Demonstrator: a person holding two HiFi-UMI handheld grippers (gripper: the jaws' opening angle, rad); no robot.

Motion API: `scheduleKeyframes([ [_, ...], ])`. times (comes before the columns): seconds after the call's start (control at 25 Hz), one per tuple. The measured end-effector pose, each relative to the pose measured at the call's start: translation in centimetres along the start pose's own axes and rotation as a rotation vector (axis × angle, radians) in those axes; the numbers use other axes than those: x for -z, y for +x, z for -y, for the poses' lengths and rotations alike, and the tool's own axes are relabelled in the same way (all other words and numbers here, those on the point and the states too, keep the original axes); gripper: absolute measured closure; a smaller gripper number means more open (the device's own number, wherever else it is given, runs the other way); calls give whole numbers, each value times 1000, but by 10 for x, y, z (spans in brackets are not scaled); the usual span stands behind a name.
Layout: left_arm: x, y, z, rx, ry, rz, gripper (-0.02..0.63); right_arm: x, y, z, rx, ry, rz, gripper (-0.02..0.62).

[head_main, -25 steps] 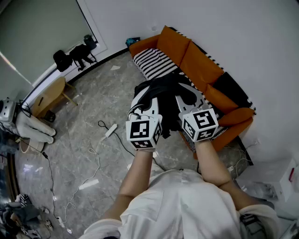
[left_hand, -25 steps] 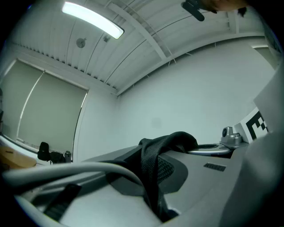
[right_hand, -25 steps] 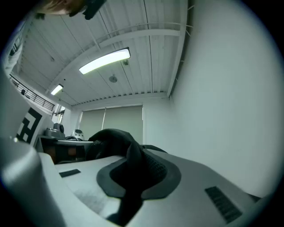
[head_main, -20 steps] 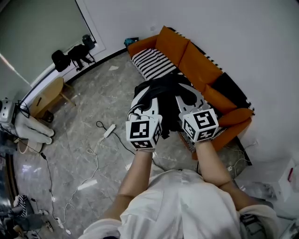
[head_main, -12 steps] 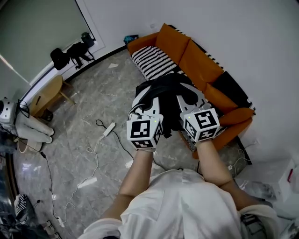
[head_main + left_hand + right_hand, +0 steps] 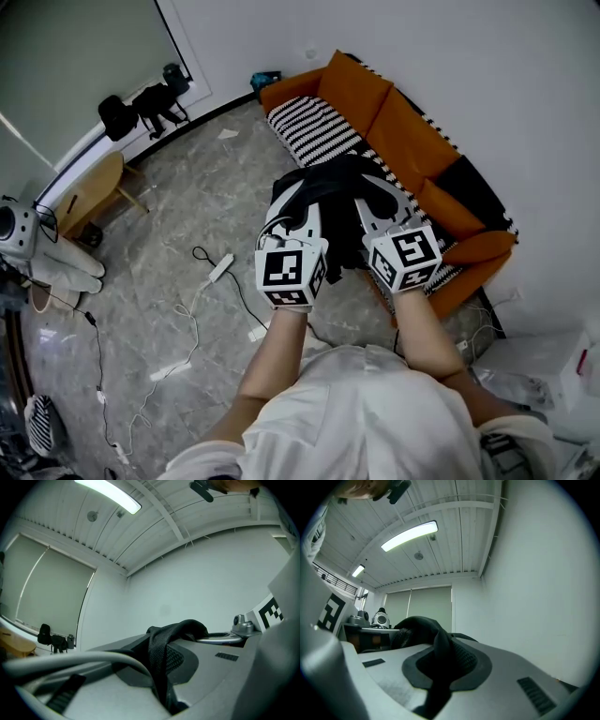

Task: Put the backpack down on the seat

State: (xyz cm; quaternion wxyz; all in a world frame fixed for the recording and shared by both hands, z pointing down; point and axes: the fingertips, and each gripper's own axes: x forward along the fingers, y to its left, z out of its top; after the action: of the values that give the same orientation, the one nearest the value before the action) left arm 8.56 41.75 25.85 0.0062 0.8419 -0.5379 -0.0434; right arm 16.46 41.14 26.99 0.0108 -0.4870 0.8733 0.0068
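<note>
A black backpack hangs in the air in front of the orange sofa, over the front edge of its black-and-white striped seat. My left gripper is shut on a black webbing strap of the backpack. My right gripper is shut on another black strap. Both marker cubes sit side by side below the bag in the head view. In both gripper views the straps run down between the grey jaws, which point upward at the ceiling.
A black cushion lies on the sofa's right end. A low wooden table stands at the left, with black equipment by the wall. Cables and a power strip lie on the marble floor. A white box is at the right.
Both grippers and the backpack have shifted slightly down and right in the head view. The grips on the straps are unchanged.
</note>
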Motion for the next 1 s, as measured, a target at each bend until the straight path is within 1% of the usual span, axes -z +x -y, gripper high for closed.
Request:
scheduleKeyframes([
  [0.2,-10,11,-51,6,-5,10,575,-7,49,-20,9,-10,4,561],
  [0.36,-16,16,-88,21,6,24,575,-10,83,-37,13,-12,19,561],
  [0.48,-20,17,-114,18,16,32,575,-11,105,-50,6,-9,24,561],
  [0.8,-16,28,-184,-64,5,24,575,-2,175,-76,-74,-2,4,561],
  [1.0,-2,62,-230,-121,7,-3,575,15,236,-70,-132,23,-9,561],
])
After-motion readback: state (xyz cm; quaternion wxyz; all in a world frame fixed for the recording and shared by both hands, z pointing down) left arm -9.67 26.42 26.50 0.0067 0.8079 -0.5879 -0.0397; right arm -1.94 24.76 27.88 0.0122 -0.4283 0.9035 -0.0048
